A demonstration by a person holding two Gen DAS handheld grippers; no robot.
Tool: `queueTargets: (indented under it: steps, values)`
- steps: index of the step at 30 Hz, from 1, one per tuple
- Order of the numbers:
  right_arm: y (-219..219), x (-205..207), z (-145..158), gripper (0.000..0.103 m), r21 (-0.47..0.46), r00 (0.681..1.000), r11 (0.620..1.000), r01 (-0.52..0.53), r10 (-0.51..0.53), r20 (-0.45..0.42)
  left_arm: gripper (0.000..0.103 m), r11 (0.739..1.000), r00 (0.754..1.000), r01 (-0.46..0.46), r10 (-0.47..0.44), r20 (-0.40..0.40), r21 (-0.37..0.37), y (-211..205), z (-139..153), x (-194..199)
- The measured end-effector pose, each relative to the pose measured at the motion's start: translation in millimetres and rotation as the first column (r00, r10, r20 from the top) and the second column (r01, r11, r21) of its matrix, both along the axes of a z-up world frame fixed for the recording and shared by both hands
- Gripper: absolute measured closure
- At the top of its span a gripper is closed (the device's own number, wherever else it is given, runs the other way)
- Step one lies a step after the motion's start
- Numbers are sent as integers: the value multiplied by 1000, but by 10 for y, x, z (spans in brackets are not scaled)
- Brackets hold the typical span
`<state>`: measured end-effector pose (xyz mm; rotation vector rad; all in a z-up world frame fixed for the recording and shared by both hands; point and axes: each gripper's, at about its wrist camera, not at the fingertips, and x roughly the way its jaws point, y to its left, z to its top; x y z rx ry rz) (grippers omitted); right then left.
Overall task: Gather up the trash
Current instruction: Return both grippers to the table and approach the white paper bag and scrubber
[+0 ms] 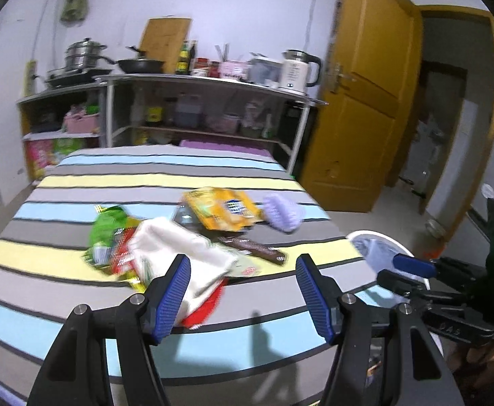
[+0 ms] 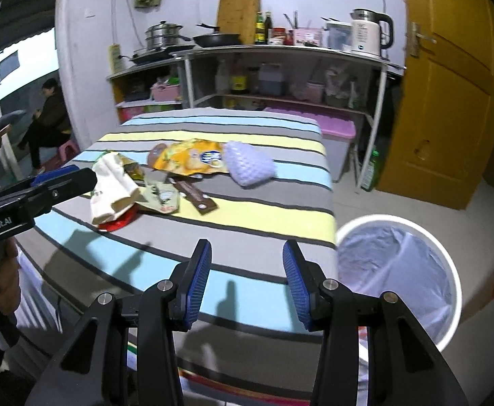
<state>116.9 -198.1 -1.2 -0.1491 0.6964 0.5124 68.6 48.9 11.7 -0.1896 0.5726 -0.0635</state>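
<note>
White wrapper (image 1: 179, 247) on striped bed (image 1: 77, 308), far side of pile from bin (image 2: 450, 270) | long axis runs away from me | my L jaws (image 1: 243, 294) nearer, open, empty | R jaws (image 2: 245, 284) open, empty

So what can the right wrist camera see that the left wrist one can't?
Only the right wrist view shows a seated person beyond the doorway at far left, a pink plastic storage lid, and the whole round white bin with its liner. Only the left wrist view shows the green crinkled snack bag and the dark room past the open yellow door. Both show the striped bedspread, the orange snack packet, the lilac knitted pouch and the white electric kettle.
</note>
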Motion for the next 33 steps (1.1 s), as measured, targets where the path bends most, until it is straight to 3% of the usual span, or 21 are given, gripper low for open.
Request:
queueTargets:
  steps: [10, 24, 33]
  values:
    - [253, 163, -37, 58, -13, 999, 999, -34, 34, -1, 39, 994, 993, -108, 108, -39, -10, 447, -173, 50]
    - [476, 604, -68, 58, -37, 999, 999, -33, 33, 3, 39, 990, 988, -123, 115, -99, -72, 656, -398, 450]
    - [600, 1006, -137, 58, -69, 1000, 997, -28, 28, 2, 39, 992, 993, -76, 66, -97, -104, 616, -446, 606]
